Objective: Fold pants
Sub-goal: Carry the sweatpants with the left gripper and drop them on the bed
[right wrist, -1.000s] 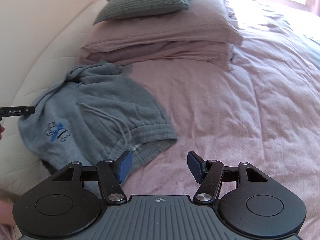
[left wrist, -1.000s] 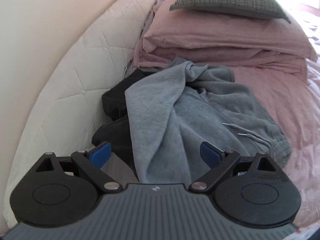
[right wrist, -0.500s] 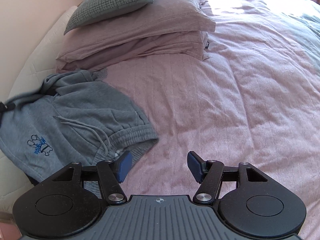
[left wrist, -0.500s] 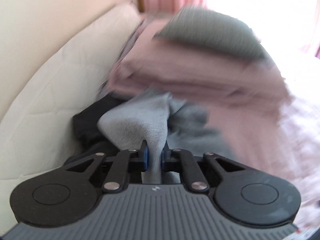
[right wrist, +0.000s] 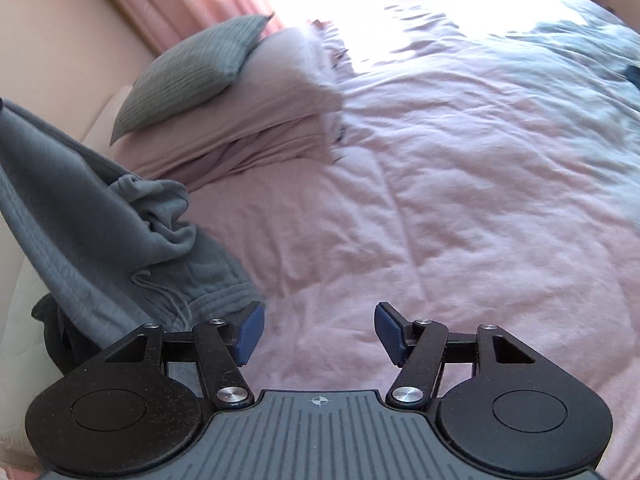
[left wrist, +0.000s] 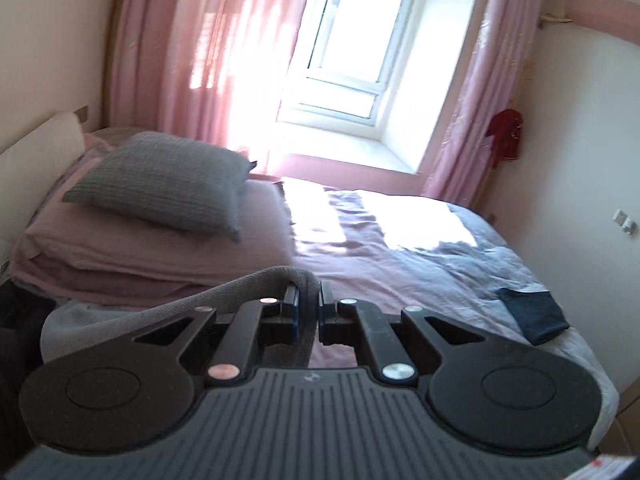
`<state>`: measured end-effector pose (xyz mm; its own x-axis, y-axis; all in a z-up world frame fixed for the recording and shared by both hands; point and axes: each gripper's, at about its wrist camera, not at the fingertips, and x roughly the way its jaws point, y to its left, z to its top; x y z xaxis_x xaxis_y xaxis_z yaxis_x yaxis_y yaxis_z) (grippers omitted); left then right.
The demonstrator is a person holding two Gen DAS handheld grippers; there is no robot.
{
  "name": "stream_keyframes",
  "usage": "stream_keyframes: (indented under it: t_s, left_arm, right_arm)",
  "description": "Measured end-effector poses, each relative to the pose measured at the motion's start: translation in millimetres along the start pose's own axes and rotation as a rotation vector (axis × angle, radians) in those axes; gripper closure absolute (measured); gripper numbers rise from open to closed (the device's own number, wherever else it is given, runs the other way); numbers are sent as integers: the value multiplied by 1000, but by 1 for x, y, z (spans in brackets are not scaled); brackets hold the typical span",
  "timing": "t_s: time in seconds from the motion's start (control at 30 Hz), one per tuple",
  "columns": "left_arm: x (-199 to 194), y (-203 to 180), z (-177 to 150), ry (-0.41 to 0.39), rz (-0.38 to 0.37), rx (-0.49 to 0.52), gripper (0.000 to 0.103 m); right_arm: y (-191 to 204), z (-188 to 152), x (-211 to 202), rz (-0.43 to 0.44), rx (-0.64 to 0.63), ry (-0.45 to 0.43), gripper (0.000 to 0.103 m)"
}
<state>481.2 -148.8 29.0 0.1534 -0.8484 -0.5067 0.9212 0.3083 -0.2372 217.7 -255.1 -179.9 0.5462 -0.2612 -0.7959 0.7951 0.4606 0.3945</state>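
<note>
The grey sweatpants (right wrist: 92, 236) hang lifted at the left of the right wrist view, their waistband and drawstring drooping onto the pink bedspread (right wrist: 440, 200). In the left wrist view my left gripper (left wrist: 307, 312) is shut on a fold of the grey sweatpants (left wrist: 224, 292), which drapes off to the left over the gripper body. My right gripper (right wrist: 316, 332) is open above the bedspread, just right of the waistband, with nothing between its blue pads.
A grey pillow (left wrist: 164, 184) lies on stacked pink pillows (left wrist: 152, 252) at the head of the bed. A dark folded cloth (left wrist: 534, 314) rests near the bed's right edge. Dark clothing (right wrist: 60, 344) lies under the pants. Beyond the bed are a window (left wrist: 360, 48) and pink curtains.
My left gripper closed on the sweatpants and lifted them, tilting up toward the window. The pants rose off the bed at the left. My right gripper stayed open.
</note>
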Motion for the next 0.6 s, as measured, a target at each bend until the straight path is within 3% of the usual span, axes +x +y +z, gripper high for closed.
stream_keyframes:
  t_s: [0.23,0.3,0.4,0.5,0.53,0.6]
  left_arm:
    - [-20,-167,12,-107,-239,35,98]
    - [-24,-209,12,-138,-252,55,98]
    - [-6,-251,-6,-75,-289,14,97]
    - [40,-271,-55,73,-239,38,82]
    - [50,-276,-73,106,-177,68,73]
    - [67,-274,-111,197,-50,130,72]
  right_arm:
    - [-102,-5,-86,-34,74,-86,45]
    - [-132,-6,-114,-49,88,-118,45]
    - [-174,-10,-154,-78,99,-162,45]
    - [-211,-18,-184,-103,106,-171,45]
    - [-220,-21,-191,-109,107,-165,45]
    - [-238,-29,-203,-127,109,-153,45]
